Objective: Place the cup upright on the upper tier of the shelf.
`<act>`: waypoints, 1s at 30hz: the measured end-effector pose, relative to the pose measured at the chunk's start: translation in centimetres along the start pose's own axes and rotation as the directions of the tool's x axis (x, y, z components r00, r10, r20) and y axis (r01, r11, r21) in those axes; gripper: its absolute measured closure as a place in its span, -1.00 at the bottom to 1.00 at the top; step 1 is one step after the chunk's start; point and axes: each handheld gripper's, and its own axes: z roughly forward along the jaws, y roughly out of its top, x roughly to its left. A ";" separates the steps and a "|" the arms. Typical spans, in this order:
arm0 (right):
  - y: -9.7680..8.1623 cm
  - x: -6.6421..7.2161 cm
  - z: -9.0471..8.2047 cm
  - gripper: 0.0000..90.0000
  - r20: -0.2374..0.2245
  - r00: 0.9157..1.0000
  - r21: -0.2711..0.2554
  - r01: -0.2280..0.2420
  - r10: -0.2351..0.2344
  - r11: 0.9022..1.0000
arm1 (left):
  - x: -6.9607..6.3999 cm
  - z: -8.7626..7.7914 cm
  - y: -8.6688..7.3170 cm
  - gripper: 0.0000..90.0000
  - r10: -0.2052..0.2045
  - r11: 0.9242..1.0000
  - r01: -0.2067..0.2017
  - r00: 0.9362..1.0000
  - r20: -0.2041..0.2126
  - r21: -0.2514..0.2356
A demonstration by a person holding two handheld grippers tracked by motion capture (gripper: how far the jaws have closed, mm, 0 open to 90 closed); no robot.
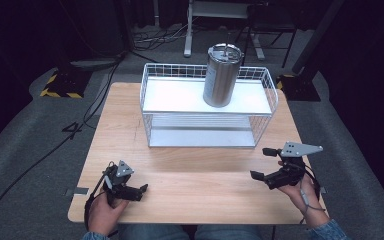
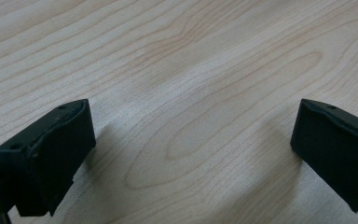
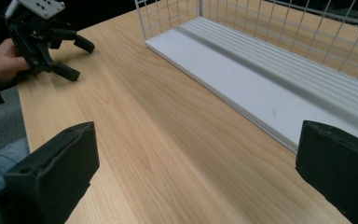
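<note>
Presently positioned at the near edge of the wooden worktop (image 1: 190, 170): left gripper (image 1: 139, 192) at the near-left corner, held in a hand (image 1: 102, 212) entering from the bottom of the high view; right gripper (image 1: 264, 162) at the near-right, held in the other hand (image 1: 305, 197), grey three-cornered plate uppermost. Left gripper fingers (image 2: 51, 154) spread wide, nothing between them, hovering close above bare wood grain in the left gripper view, shadows cast directly beneath. Right gripper fingers (image 3: 51, 172) likewise spread wide and empty, aimed across the worktop toward the lower tier of the white wire rack (image 1: 152, 100). Rack set centrally at the far half of the worktop, two-tiered, each tier lined with a white panel, upper tier enclosed by a low wire rim. Steel canister (image 1: 221, 75) standing upright on the upper tier, right of centre, lid on, handle visible on top; well apart from both grippers. Lower shelf panel (image 3: 261, 93) seen in the right gripper view as ribbed white board behind the wire grid, unoccupied in the visible portion. Left gripper also visible in the right gripper view at upper left, resting near the worktop edge. Grey carpeted floor (image 1: 25, 140) around the worktop, cables trailing across it.
</note>
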 end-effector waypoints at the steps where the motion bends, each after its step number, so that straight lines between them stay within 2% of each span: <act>1: -0.3 0.0 0.1 -1.00 0.002 1.000 0.002 -0.002 0.002 1.000 | 0.0 0.0 0.0 -1.00 0.000 1.000 0.000 1.000 0.000 0.000; 2: -1.1 -0.2 0.5 -1.00 0.009 1.000 0.003 -0.005 0.005 1.000 | 0.0 0.0 0.0 -1.00 0.000 1.000 0.000 1.000 0.000 0.000; 5: -1.9 -0.3 0.9 -1.00 0.021 1.000 0.010 -0.014 0.013 1.000 | 0.0 0.0 0.0 -1.00 0.000 1.000 0.000 1.000 0.000 0.000; 15: -5.7 -1.3 2.7 -1.00 0.028 0.997 0.049 -0.077 0.076 0.996 | 0.0 0.0 0.0 -1.00 0.005 1.000 -0.005 1.000 -0.001 0.000; 20: -6.9 -1.5 3.2 -1.00 0.050 0.996 0.080 -0.074 0.070 0.994 | 0.0 0.0 0.0 -1.00 0.000 1.000 0.000 1.000 0.000 0.000; 30: -8.2 -1.3 3.8 -1.00 0.093 0.995 0.133 -0.056 0.044 0.989 | 0.0 0.0 0.0 -1.00 -0.001 1.000 0.001 1.000 0.000 0.000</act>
